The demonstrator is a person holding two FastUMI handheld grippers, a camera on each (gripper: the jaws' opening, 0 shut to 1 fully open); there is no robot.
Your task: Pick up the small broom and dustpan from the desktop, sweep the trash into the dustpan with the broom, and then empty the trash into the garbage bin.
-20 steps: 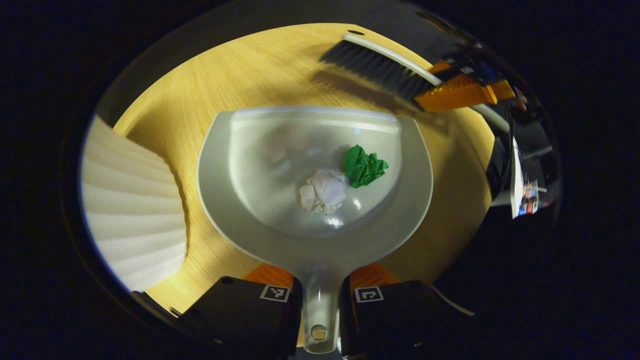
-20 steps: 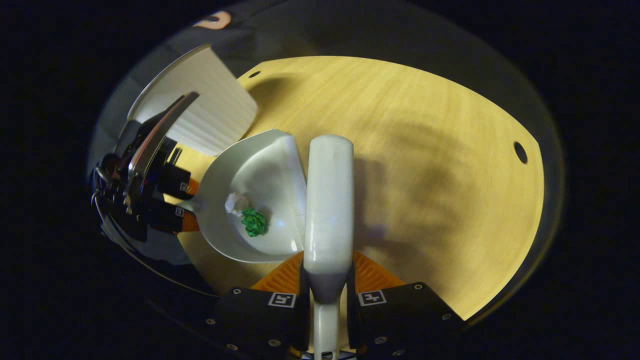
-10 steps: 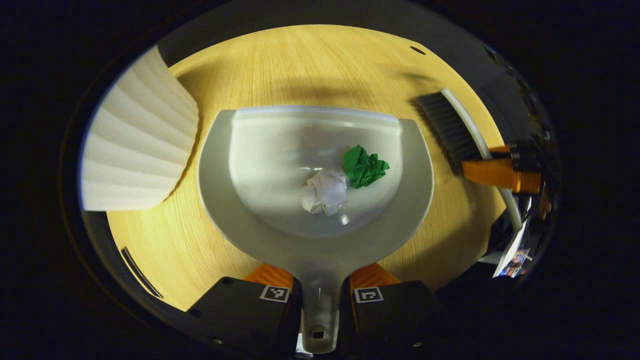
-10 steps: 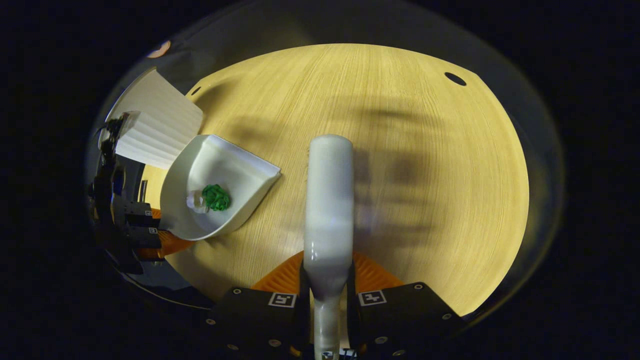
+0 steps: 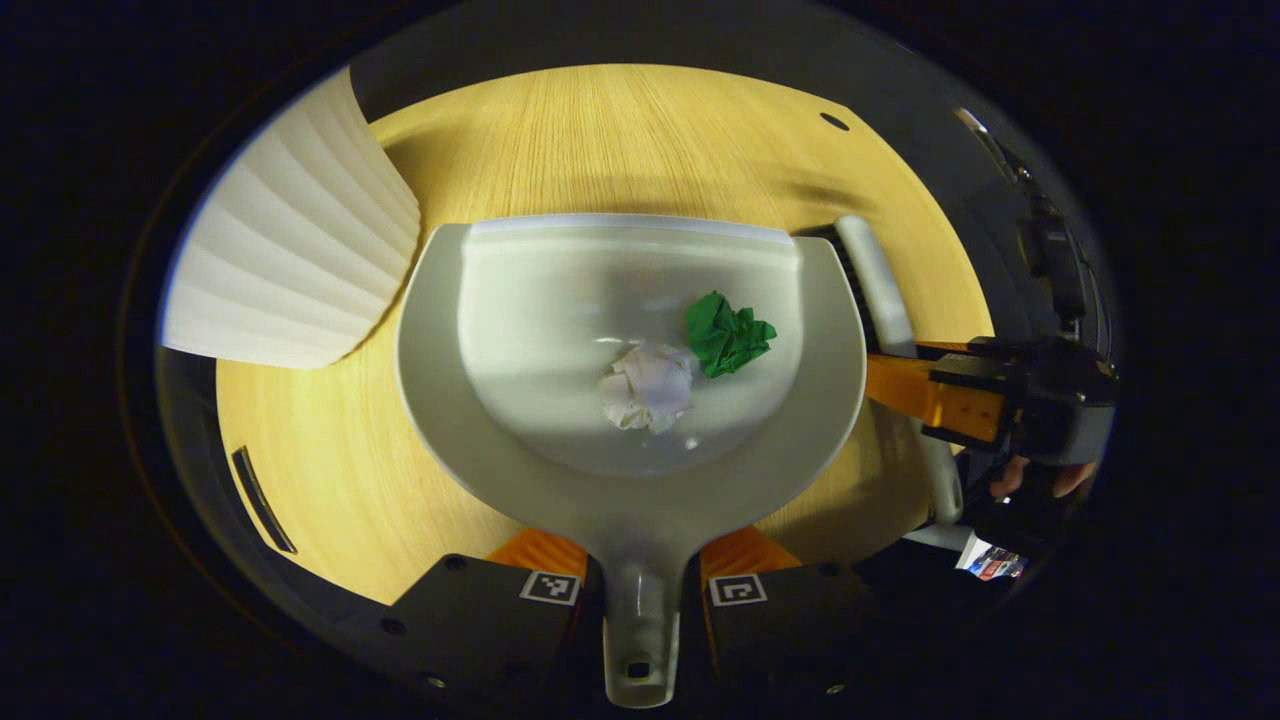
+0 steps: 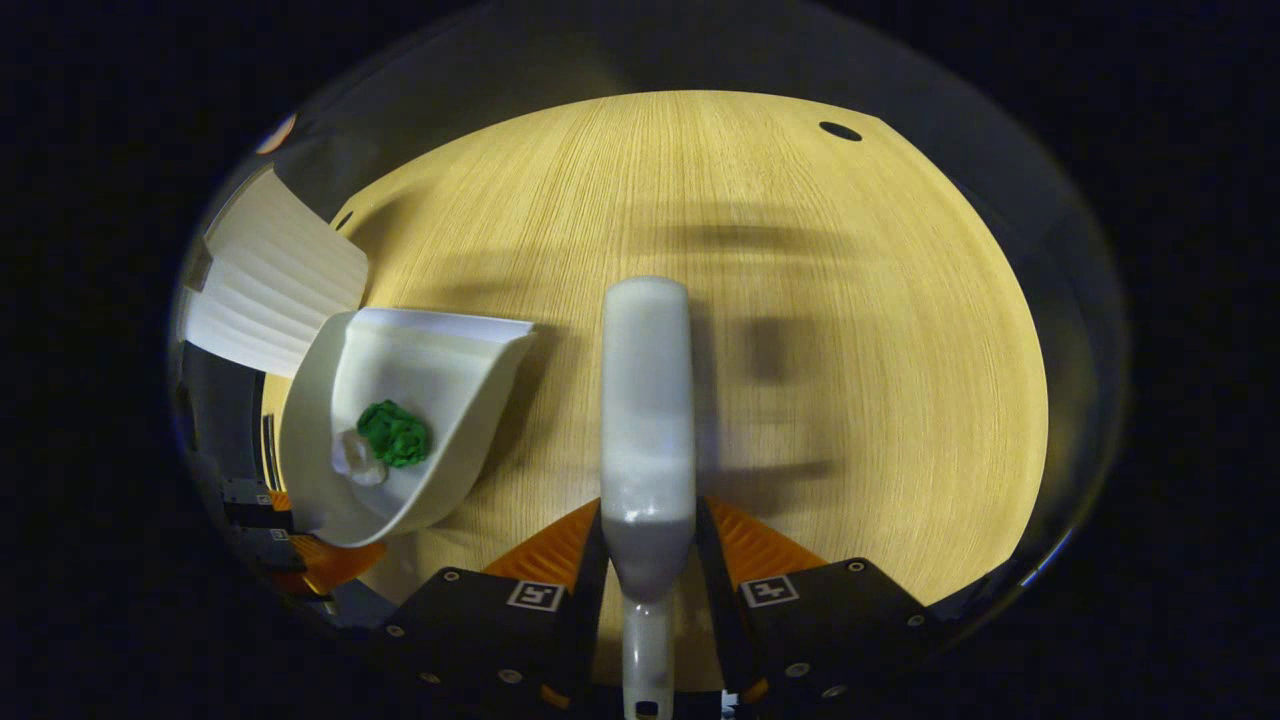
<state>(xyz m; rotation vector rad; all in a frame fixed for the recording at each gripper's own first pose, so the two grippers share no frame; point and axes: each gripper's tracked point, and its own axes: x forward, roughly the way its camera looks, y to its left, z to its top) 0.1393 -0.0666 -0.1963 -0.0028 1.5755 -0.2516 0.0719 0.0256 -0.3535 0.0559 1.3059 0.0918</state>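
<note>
Two paper balls [image 5: 690,360] loose in dustpan [image 5: 630,470]; both grippers clamped, left [image 5: 640,590] on dustpan handle, right [image 6: 645,600] on broom [image 6: 647,400]. Early tilt spills short of bin [image 5: 290,270].

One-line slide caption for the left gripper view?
Left hand-held gripper holds the dustpan containing green and white paper wads, beside the ribbed white bin.

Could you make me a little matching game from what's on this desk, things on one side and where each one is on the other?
Things:
1. green paper ball
2. dustpan
3. broom
4. white ribbed bin

Places:
A. gripped by the right tongs
B. standing beside the dustpan
C. lying in the dustpan
D. gripped by the left tongs

Pairs: 1-C, 2-D, 3-A, 4-B
</note>
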